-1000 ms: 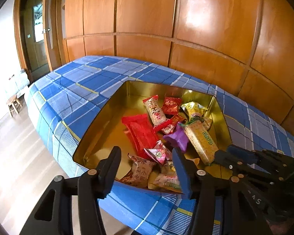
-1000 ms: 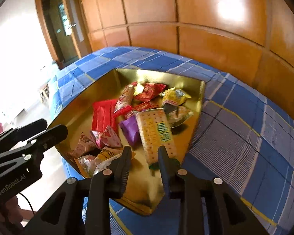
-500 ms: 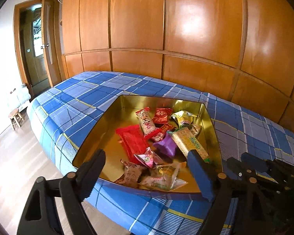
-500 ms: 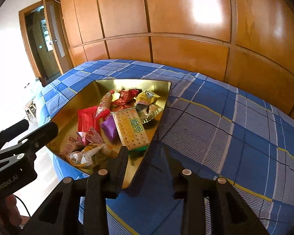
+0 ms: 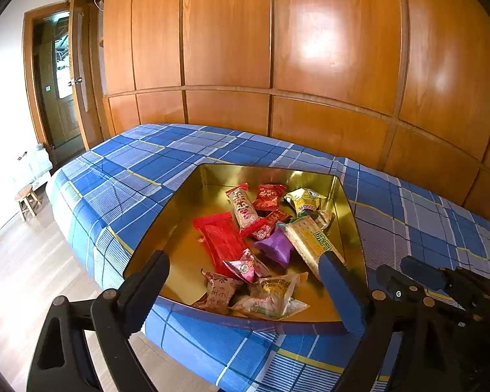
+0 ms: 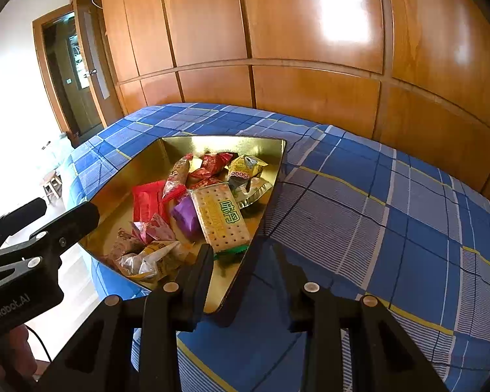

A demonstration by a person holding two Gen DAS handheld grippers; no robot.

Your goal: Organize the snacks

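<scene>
A gold tin tray (image 5: 186, 209) (image 6: 127, 176) sits on the blue plaid bed and holds several wrapped snacks. Among them are a cracker pack (image 5: 310, 238) (image 6: 220, 217), a red packet (image 5: 222, 241) (image 6: 145, 202), a purple candy (image 5: 276, 245) (image 6: 186, 215) and a yellow packet (image 5: 305, 201) (image 6: 245, 168). My left gripper (image 5: 245, 281) is wide open and empty, above the tray's near edge. My right gripper (image 6: 241, 258) is open and empty at the tray's near right corner. It also shows in the left wrist view (image 5: 418, 276).
The bed with its blue plaid cover (image 5: 134, 170) (image 6: 392, 215) stands against a wooden panelled wall (image 5: 310, 65). An open door (image 5: 55, 91) is at the far left. A small wooden stool (image 5: 26, 199) stands on the wood floor.
Both grippers have pulled back and up from the tray. The left gripper has opened wider. The right gripper has opened a little and moved to the tray's right corner.
</scene>
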